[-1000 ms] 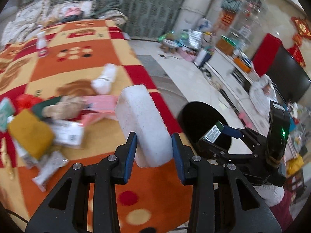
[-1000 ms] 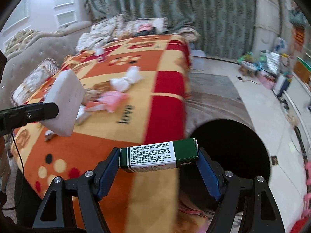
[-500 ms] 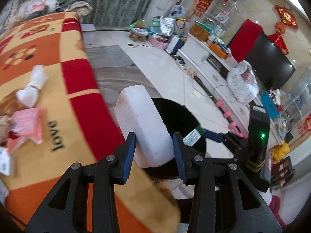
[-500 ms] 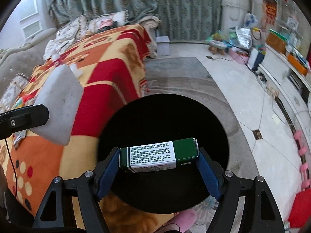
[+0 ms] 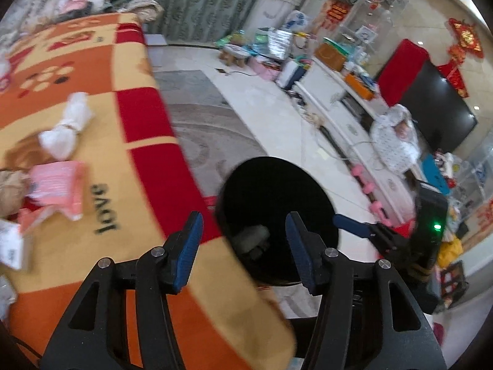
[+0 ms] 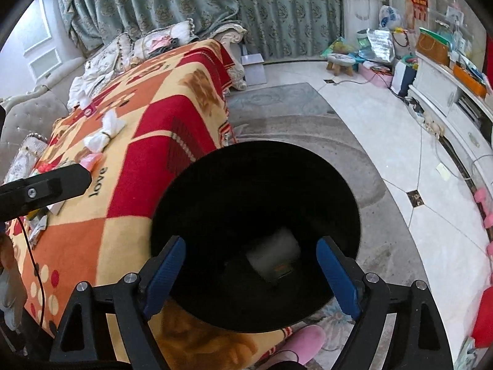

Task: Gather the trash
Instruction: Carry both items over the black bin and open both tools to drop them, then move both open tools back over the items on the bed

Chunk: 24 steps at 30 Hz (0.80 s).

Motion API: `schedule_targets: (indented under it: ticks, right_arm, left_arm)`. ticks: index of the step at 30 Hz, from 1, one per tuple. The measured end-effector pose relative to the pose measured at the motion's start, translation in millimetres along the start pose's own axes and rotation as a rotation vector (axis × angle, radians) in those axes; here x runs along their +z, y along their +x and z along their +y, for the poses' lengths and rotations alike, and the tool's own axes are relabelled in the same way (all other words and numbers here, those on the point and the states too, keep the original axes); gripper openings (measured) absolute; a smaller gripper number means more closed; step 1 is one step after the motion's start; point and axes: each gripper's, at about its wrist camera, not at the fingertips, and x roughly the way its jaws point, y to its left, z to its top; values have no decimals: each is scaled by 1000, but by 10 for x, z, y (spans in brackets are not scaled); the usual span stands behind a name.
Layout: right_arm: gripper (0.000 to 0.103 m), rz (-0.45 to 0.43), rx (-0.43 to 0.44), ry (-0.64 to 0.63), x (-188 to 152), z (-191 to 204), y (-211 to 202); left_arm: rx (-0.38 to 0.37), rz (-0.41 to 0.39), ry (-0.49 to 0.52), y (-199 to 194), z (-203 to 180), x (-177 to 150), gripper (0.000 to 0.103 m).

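Note:
A black round bin [image 5: 308,191] stands on the floor beside the blanket-covered table; it also shows in the right wrist view [image 6: 215,191]. The white foam block [image 5: 251,242] lies inside it, seen dimly in the right wrist view too [image 6: 274,257]. My left gripper [image 5: 243,251] is open and empty above the bin's near rim. My right gripper [image 6: 251,273] is open and empty over the bin mouth. The green box is not visible. On the blanket lie a knotted white bag [image 5: 66,131], a pink packet [image 5: 58,185] and other wrappers at the left edge.
The orange, red and yellow blanket [image 5: 92,71] covers the table to the left. A grey rug [image 6: 292,123] and tiled floor lie beyond the bin. A white TV cabinet [image 5: 339,108] and clutter line the right side. A pink slipper [image 6: 303,343] is below the bin.
Both grippers have opened over the bin. The white foam block has dropped from the left gripper into the bin, and the green box has left the right gripper.

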Motion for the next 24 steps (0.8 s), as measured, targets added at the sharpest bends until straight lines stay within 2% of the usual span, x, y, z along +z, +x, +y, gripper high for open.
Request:
schedule_targets:
  ticks: [8,24]
  right_arm:
    - [85,-19,27,-79,-6,458,-50]
    - [85,-14,131,-236,38,1566,27]
  left_arm:
    - [155,-40,-15,-302,317,-221,54]
    - [317,-112,-114,-981,1122,-550,54]
